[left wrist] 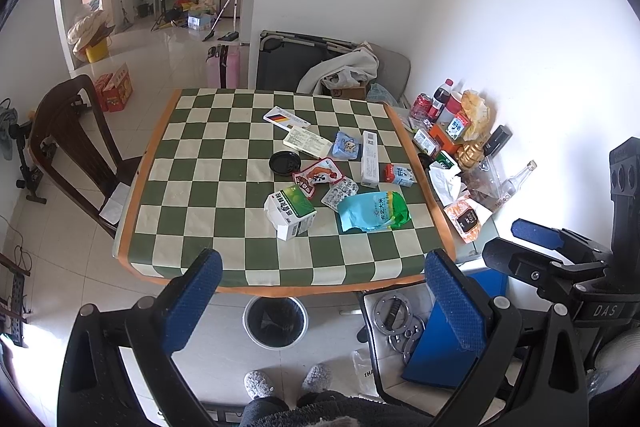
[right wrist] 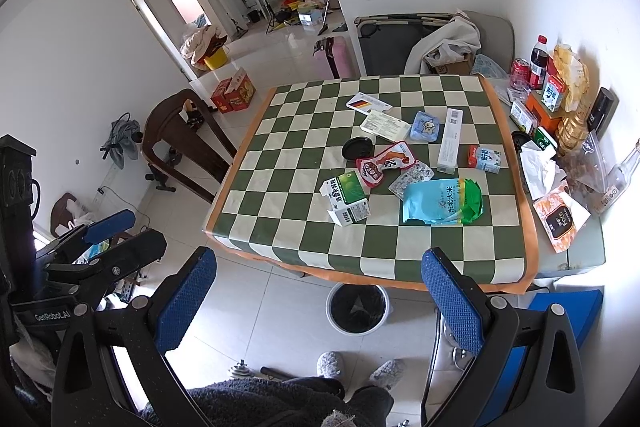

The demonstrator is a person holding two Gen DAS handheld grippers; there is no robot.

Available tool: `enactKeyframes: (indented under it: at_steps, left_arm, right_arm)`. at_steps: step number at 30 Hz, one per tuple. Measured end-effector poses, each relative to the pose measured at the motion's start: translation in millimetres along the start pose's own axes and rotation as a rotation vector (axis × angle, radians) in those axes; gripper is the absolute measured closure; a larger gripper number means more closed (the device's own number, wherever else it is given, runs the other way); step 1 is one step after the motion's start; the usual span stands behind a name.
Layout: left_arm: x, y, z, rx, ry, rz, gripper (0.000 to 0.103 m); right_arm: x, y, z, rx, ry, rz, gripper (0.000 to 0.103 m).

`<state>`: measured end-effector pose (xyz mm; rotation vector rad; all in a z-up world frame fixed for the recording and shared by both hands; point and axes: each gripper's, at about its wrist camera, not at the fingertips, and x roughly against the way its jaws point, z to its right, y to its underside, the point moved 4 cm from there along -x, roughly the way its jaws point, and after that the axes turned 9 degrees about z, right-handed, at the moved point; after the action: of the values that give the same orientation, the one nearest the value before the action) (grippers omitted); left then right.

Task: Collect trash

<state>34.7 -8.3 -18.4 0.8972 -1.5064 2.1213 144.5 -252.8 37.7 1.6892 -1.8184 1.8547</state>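
Both hand-held grippers, left (left wrist: 322,301) and right (right wrist: 318,297), jaws apart, empty, above near counter (left wrist: 224,267) edge; rice bag (left wrist: 374,211) mid-counter, bin (left wrist: 275,321) underneath.

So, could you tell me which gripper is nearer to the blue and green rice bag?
Right, though narrowly. The right gripper hovers off the table's near edge almost facing the rice bag; the left gripper sits further left.

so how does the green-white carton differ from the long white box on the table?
The green-white carton is squat, its end flaps torn open; the long white box is slim and looks closed. The carton sits nearer the front edge, close to the bin; the box lies farther back. Both rest flat on the checkered cloth, untouched by either tool.
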Motion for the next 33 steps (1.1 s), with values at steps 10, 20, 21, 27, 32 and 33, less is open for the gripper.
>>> enactKeyframes:
  at_steps: [10, 20, 21, 27, 32, 33]
  left_arm:
    - [0, -1, 1, -0.002, 0.0, 0.0, 0.0]
    - [0, 3, 0, -0.003, 0.003, 0.002, 0.0]
    - [0, 3, -1, -0.003, -0.001, 0.004, 0.0]
    - [-15, -18, -2, -0.078, -0.179, 0.034, 0.0]
    - [-80, -26, -19, -0.162, -0.389, 0.011, 0.0]
    - [-94, -21, -25, -0.153, -0.394, -0.01, 0.0]
  right_arm:
    - [0, 0, -1, -0.001, -0.001, 0.001, 0.0]
    - [-4, 0, -5, -0.001, 0.0, 0.003, 0.0]
    - [-5, 1, -6, -0.002, -0.001, 0.003, 0.0]
    - [-11, -1, -2, -0.052, 0.06, 0.031, 0.0]
    - [-36, -4, 24, -0.138, 0.228, 0.037, 0.0]
    - [-48, 1, 31, -0.162, 0.25, 0.032, 0.0]
